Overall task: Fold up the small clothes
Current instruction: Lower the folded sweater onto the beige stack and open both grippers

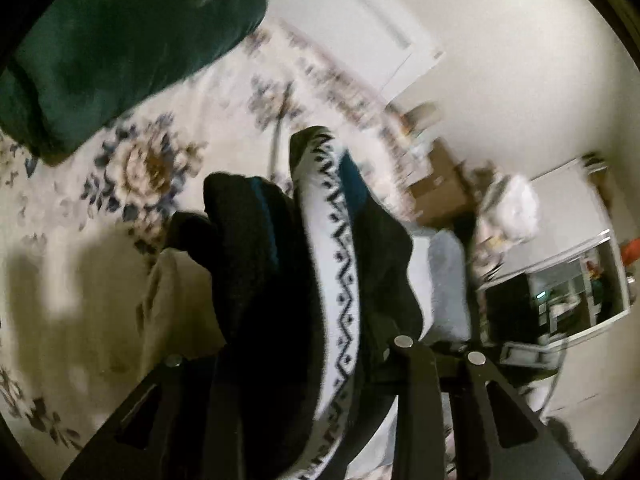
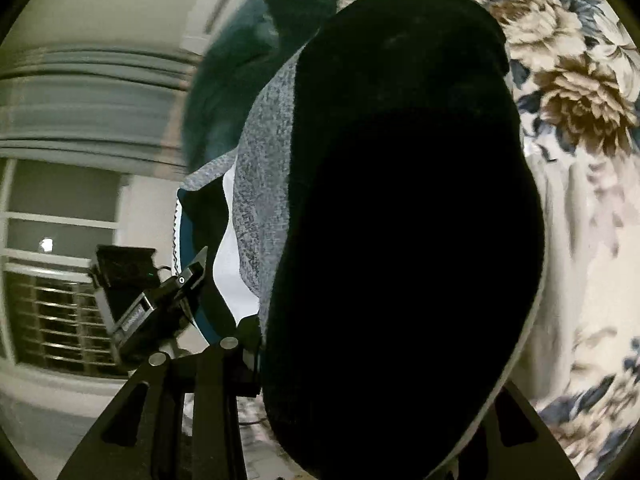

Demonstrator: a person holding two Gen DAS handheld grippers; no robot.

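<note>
Closest to the left wrist camera, a bunched dark garment (image 1: 280, 300) fills the space between the two black arms of the left gripper (image 1: 304, 360). The garment is black knit with a white band carrying a black zigzag pattern, and a strip of teal shows along one fold. It is lifted clear of the bed and drapes over the gripper, hiding the fingertips; the cloth appears pinched between the jaws, so this gripper is clenched on the garment.

Below and beyond it lies a floral bedspread (image 1: 132, 168), cream with blue and tan flowers. A dark green pillow (image 1: 120, 40) rests at the far edge of the bed, toward the upper left of this view. Past the bed's right edge stand a brown cardboard box (image 1: 436, 188) and a white wall. Much of this view is blurred.

In the right wrist view, the same garment (image 2: 400, 220) hangs directly before the lens as a large black mass, with a grey speckled layer and a white edge on its left side. It covers the right gripper (image 2: 360, 380) almost wholly; only one black arm shows at the lower left, so I cannot tell whether its jaws are clamped on the cloth or loose. The left gripper (image 2: 188, 280) appears further left, gripping the garment's white and teal edge. The floral bedspread (image 2: 580, 100) runs along the right side, and a window with blinds (image 2: 80, 100) sits at the left.
</note>
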